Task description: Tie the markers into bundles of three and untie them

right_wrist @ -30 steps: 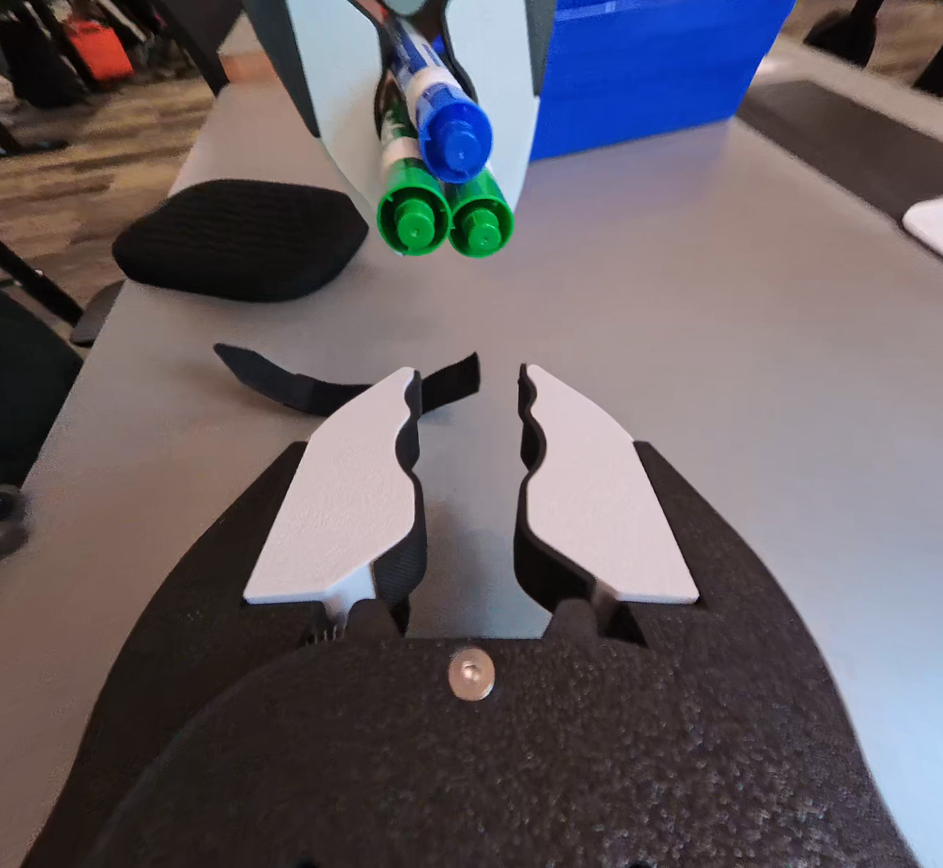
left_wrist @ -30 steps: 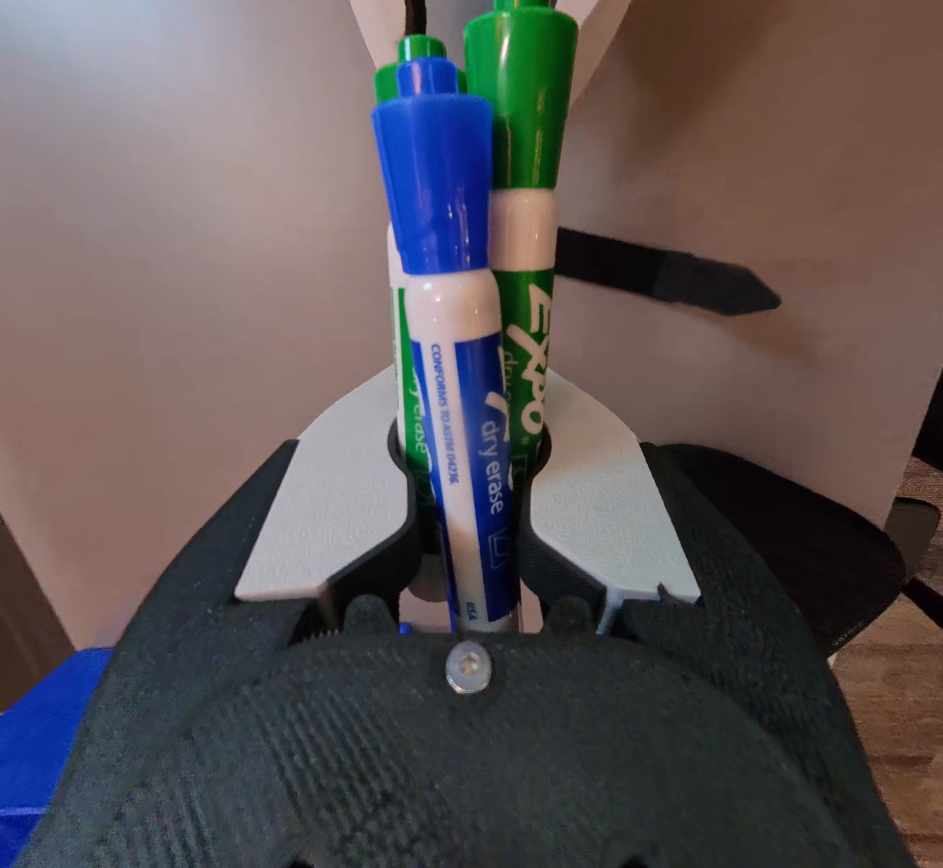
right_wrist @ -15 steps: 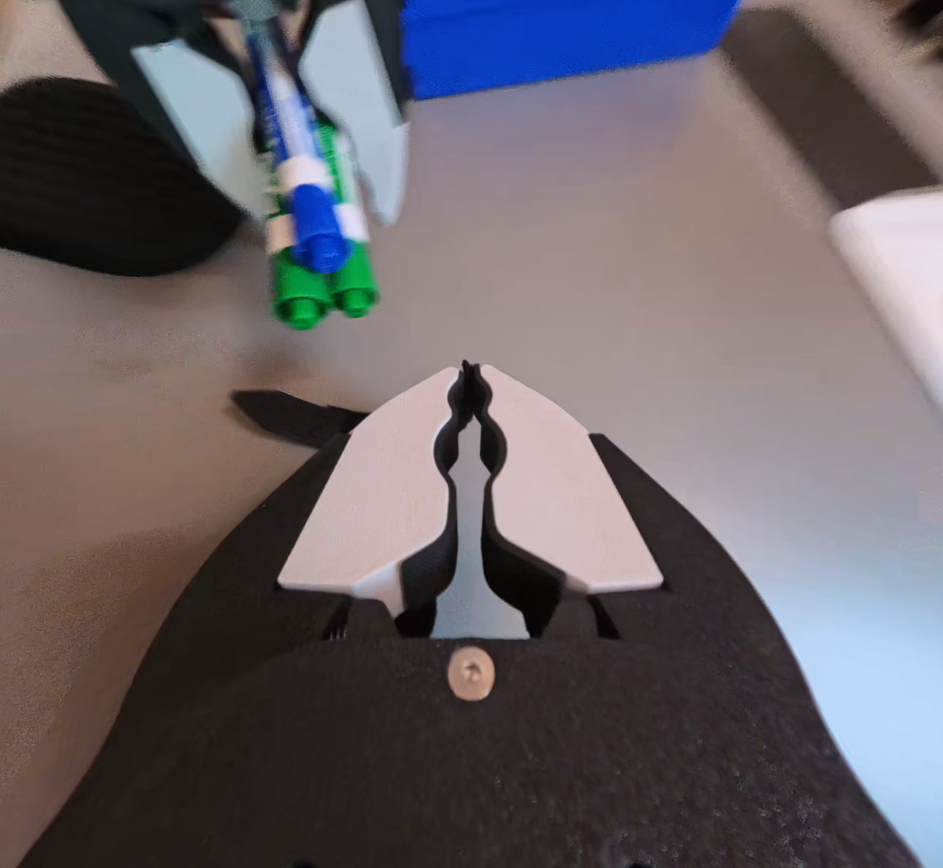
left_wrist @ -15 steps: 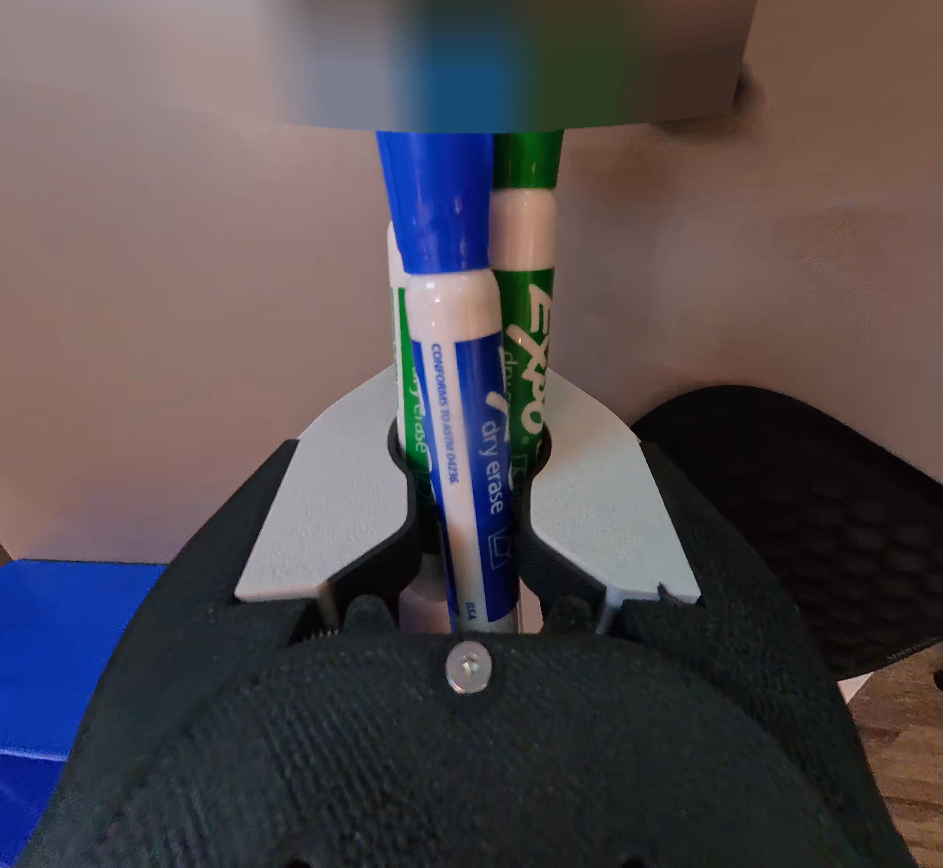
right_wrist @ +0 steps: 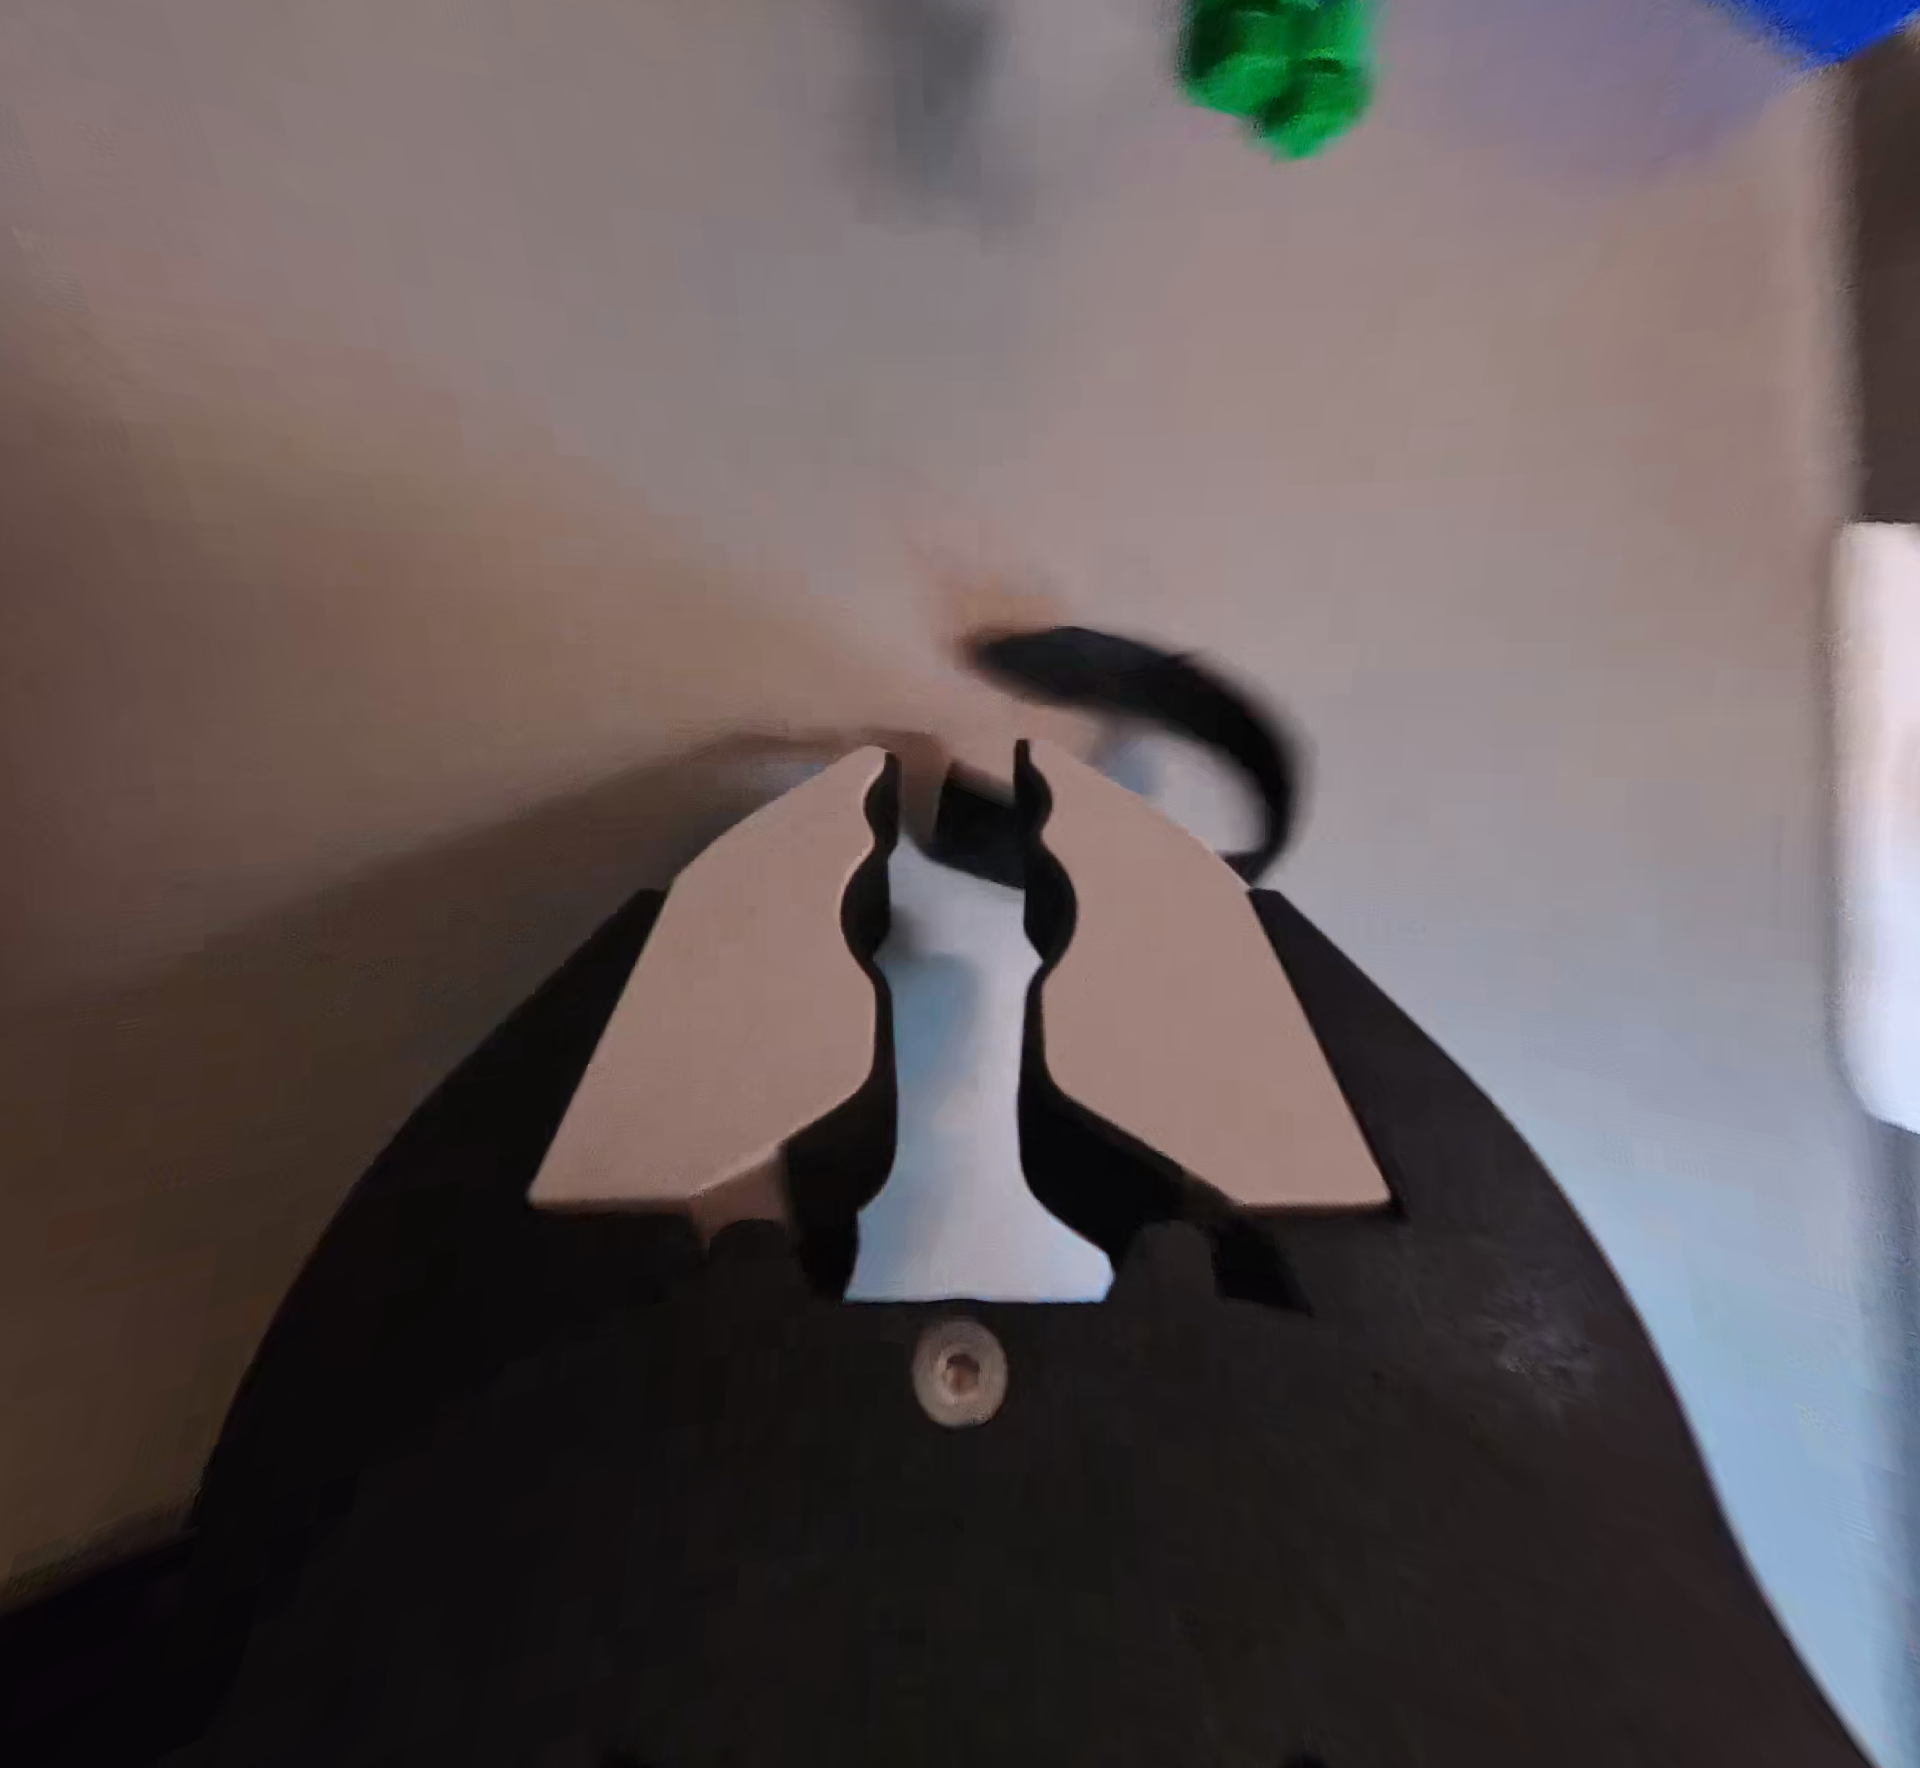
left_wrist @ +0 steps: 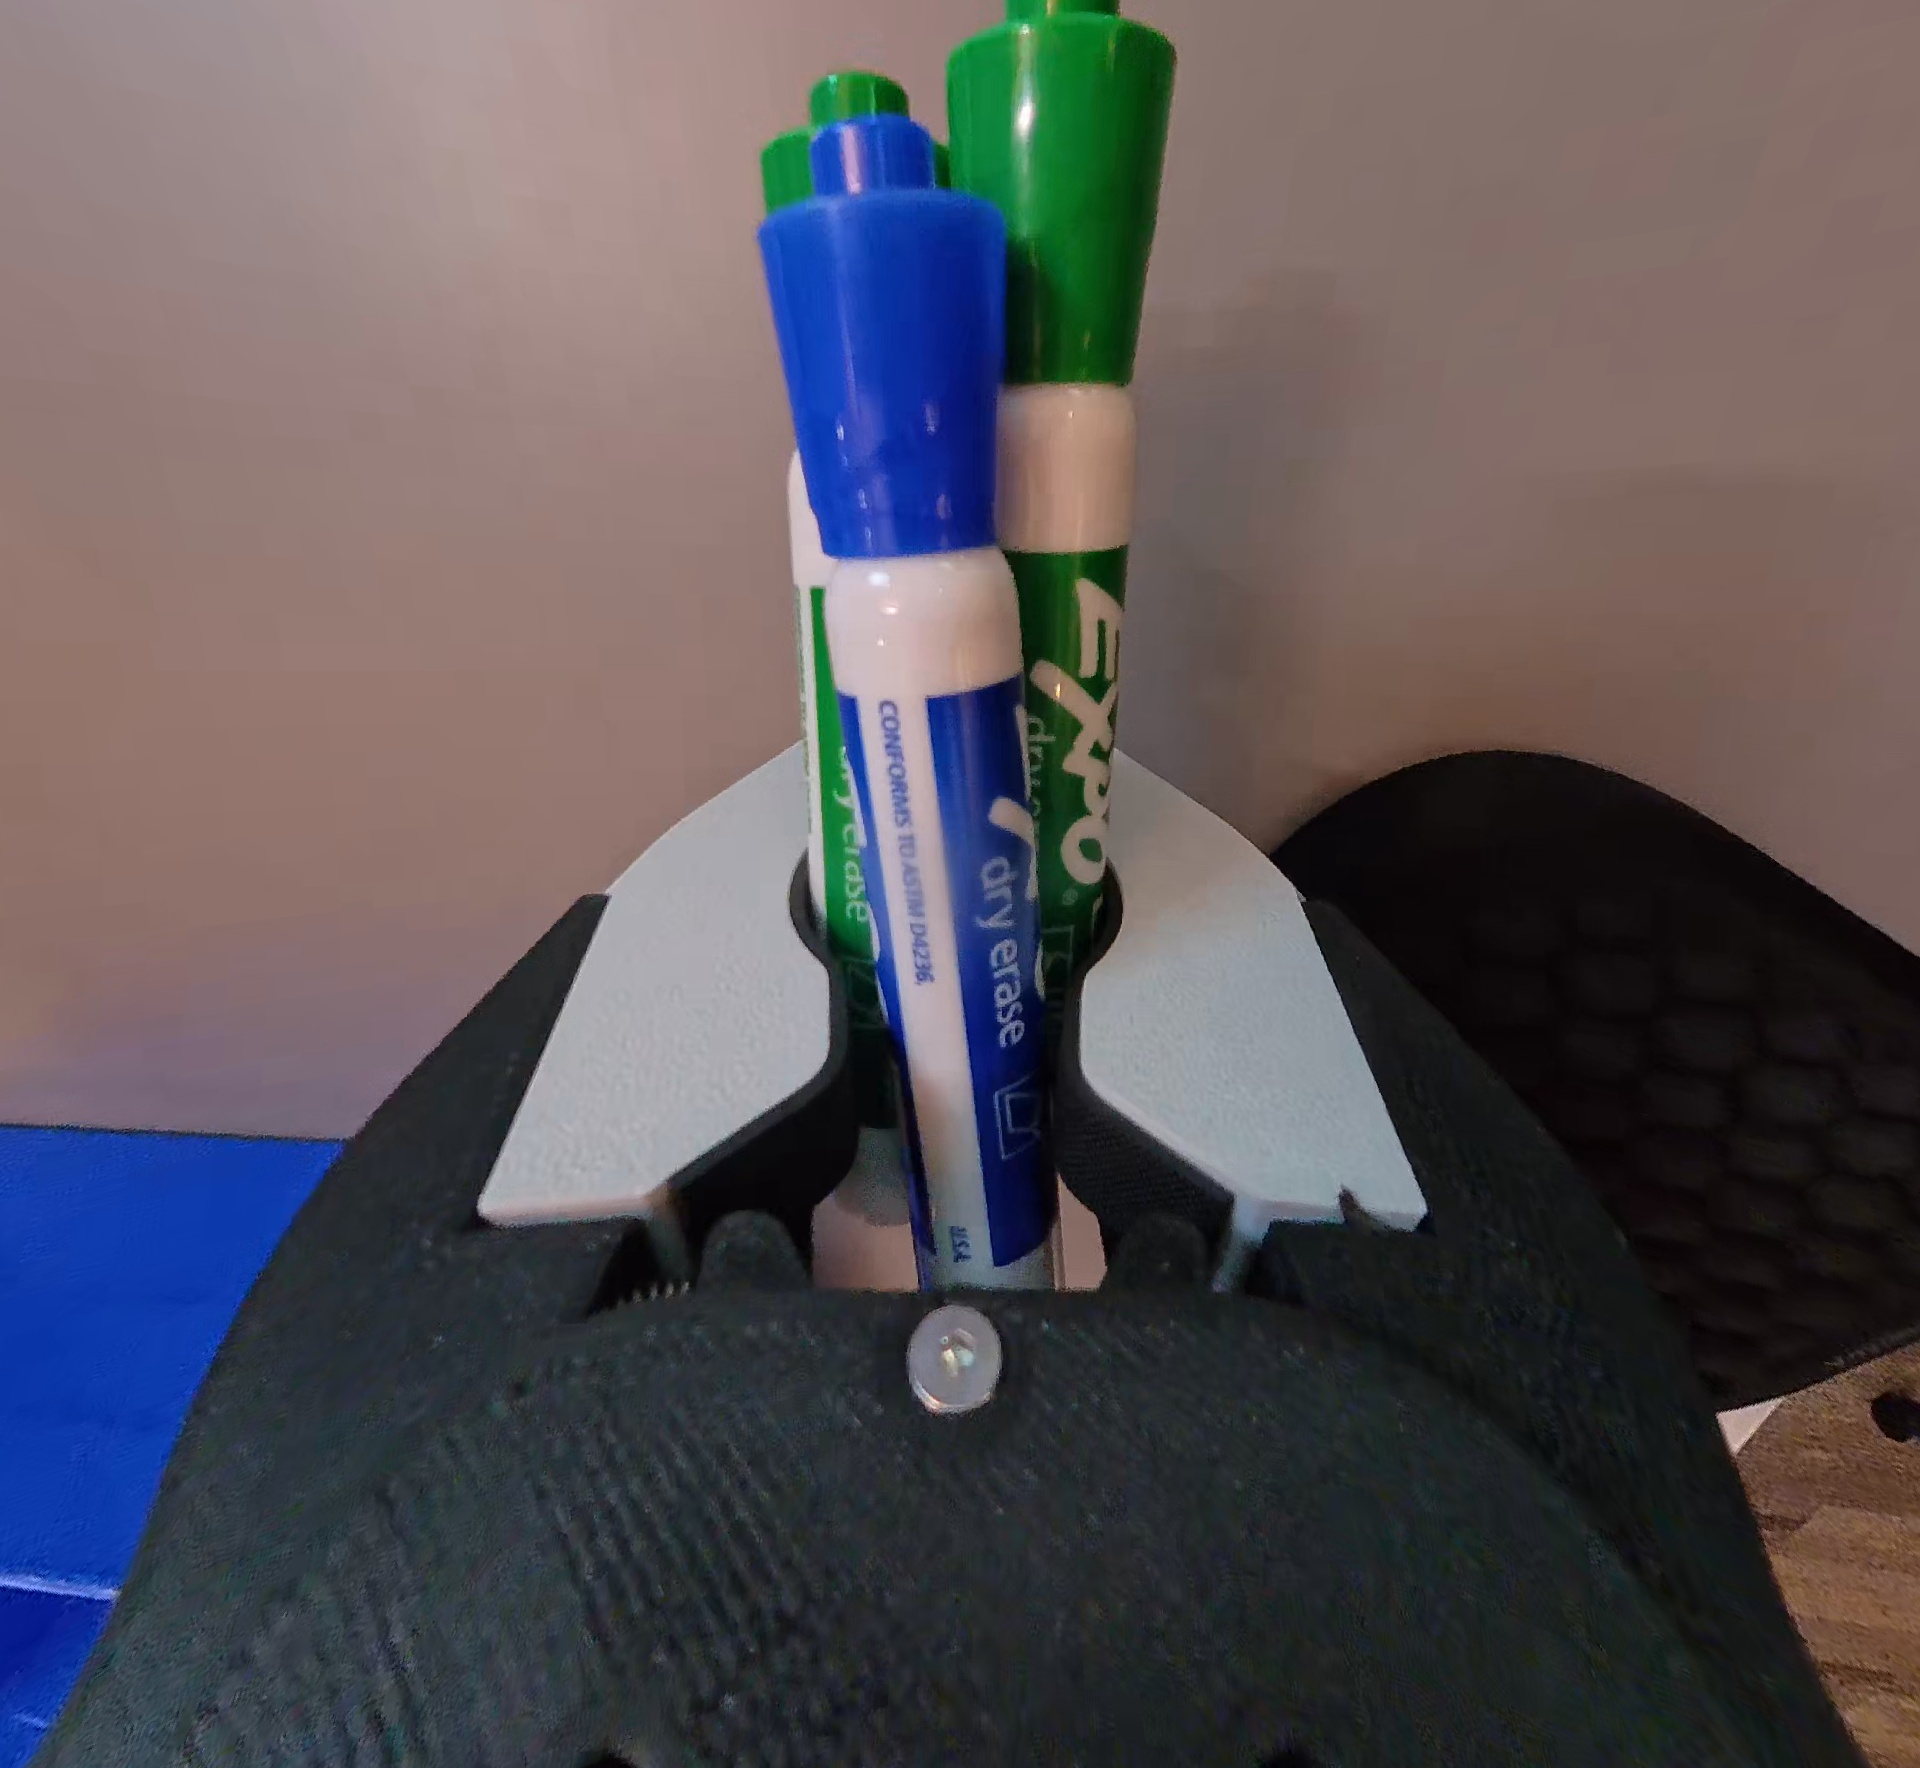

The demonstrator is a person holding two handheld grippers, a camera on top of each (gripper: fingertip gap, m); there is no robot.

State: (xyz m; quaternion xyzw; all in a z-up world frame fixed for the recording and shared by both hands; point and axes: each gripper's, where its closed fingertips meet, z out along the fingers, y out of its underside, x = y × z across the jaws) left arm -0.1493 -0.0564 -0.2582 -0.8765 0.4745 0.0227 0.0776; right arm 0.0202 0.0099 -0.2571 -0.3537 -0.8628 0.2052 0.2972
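Three markers point(left_wrist: 935, 638), one blue-capped in front and two green behind, stand clamped side by side in the left gripper point(left_wrist: 951, 897), whose fingers grasp the barrels low down, caps pointing away from the camera. No band is around them. This hold is unchanged over the past second.

The strap point(right_wrist: 1164, 710), a black strip, lies curled on the table point(right_wrist: 520, 471) just beyond the right gripper point(right_wrist: 951, 768). Half a second ago that gripper's fingers were clenched at the tips; now they stand parted with a narrow gap, and the near end of the strap sits in or just behind that gap. Blur prevents saying whether the fingers touch it. The view has also swung: the markers' caps now appear far and to the right, well apart from the strap.

Judgement: the bundle is gathered but not yet tied, and the right gripper is being set to pick up the strap. A blue bin point(left_wrist: 135, 1386) shows at near left.
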